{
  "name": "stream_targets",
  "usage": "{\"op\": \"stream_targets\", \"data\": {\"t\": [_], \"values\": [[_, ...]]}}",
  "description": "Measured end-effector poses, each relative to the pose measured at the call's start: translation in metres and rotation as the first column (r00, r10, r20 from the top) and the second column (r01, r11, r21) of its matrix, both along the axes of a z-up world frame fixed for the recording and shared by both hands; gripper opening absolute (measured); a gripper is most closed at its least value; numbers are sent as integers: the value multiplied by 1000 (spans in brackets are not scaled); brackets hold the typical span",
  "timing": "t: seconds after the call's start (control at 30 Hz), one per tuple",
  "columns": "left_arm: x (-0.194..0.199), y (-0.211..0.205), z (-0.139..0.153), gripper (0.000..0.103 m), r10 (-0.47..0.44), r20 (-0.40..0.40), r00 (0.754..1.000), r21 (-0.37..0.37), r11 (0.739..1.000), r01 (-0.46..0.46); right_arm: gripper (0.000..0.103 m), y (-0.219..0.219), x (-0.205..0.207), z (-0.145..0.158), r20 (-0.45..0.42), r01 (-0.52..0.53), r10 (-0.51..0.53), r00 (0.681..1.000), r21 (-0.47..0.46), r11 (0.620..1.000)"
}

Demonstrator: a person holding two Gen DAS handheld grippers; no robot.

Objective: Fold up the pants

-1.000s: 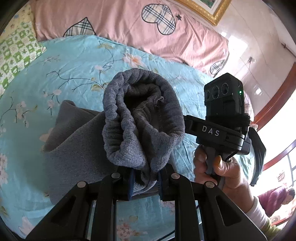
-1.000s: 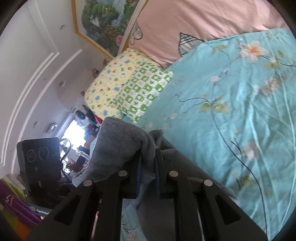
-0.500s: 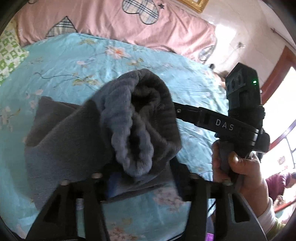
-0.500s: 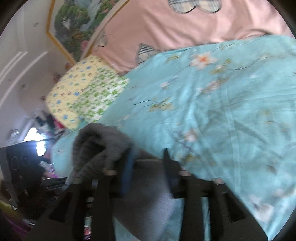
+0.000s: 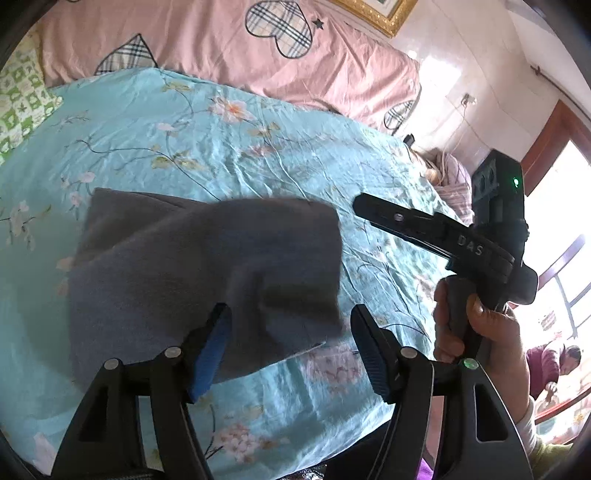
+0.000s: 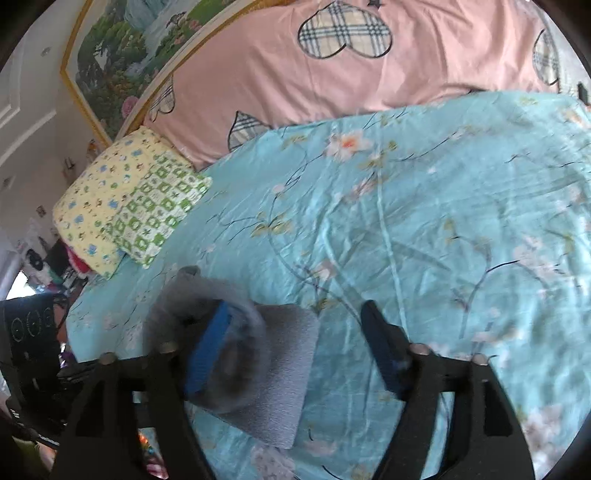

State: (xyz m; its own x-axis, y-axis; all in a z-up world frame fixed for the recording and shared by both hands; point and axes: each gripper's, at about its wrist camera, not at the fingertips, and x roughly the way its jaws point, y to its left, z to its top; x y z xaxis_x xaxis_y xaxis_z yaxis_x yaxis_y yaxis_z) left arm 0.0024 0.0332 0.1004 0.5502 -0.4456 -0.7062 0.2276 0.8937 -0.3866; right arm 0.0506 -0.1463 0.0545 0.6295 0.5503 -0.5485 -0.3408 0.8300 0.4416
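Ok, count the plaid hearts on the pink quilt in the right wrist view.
4 on the pink quilt: top centre heart, lower middle, left edge, right edge. Three are cut off; more may be hidden.

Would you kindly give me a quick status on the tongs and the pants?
Left tongs open. Right tongs open. Grey pants lying folded on the blue floral bedspread, held by neither. Nothing in the way.

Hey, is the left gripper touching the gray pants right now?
Cannot tell. In the left wrist view the left gripper is wide open with the gray pants lying on the bedspread behind it; one fingertip overlaps the blurred cloth, so neither contact nor gap shows plainly.
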Motion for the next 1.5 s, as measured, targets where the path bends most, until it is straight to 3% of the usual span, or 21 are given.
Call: {"op": "stream_targets", "data": {"t": [0.17, 0.43, 0.77, 1.03, 1.5], "values": [[-5, 21, 8, 70, 42, 18, 999, -17, 999, -42, 80, 0, -7, 5, -6, 18, -18, 1000, 15, 1000], [-3, 61, 14, 72, 136, 31, 990, -15, 991, -136, 93, 24, -26, 15, 14, -5, 5, 1000, 23, 1000], [5, 105, 8, 72, 241, 13, 970, -13, 970, -241, 103, 64, -47, 20, 38, 112, -110, 993, -53, 992], [15, 121, -3, 72, 264, -9, 964, -8, 964, -264, 102, 82, -35, 0, -53, 143, -146, 988, -52, 988], [45, 125, -30, 73, 233, -104, 967, -52, 970, -239, 102, 68, -23, -36, -165, 132, -126, 978, 29, 991]]}}
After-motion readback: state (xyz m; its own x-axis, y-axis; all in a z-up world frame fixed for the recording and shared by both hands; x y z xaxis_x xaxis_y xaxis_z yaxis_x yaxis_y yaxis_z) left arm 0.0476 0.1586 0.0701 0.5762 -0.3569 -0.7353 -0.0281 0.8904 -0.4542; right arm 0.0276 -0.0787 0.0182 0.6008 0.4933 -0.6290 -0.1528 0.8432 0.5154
